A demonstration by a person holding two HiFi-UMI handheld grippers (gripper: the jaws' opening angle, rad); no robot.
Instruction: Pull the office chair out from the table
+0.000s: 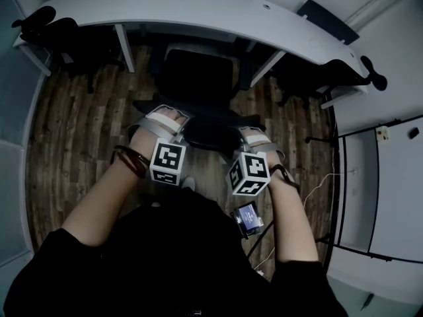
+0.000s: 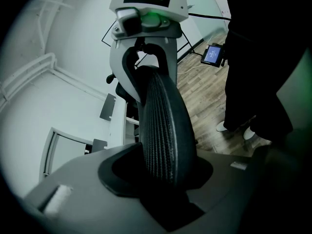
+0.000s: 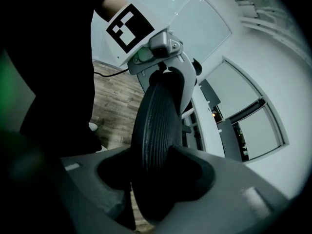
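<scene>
A black office chair (image 1: pixel 198 78) stands in front of the curved white table (image 1: pixel 198 8), its seat partly under the table's edge. Its mesh backrest (image 1: pixel 208 125) faces me. My left gripper (image 1: pixel 163 119) is shut on the backrest's top edge at the left, and my right gripper (image 1: pixel 254 137) is shut on it at the right. In the left gripper view the ribbed backrest (image 2: pixel 163 130) runs between the jaws of the left gripper (image 2: pixel 161 174) up to the right gripper (image 2: pixel 146 13). In the right gripper view the backrest (image 3: pixel 156 130) fills the right gripper (image 3: pixel 156 179), with the left gripper (image 3: pixel 146 43) at its far end.
Two more black chairs flank it under the table, one at the left (image 1: pixel 59 35) and one at the right (image 1: pixel 317 78). A small screen device (image 1: pixel 248 218) hangs at my waist. White cabinets (image 1: pixel 390 190) line the right side. The floor (image 1: pixel 79 124) is wood planks.
</scene>
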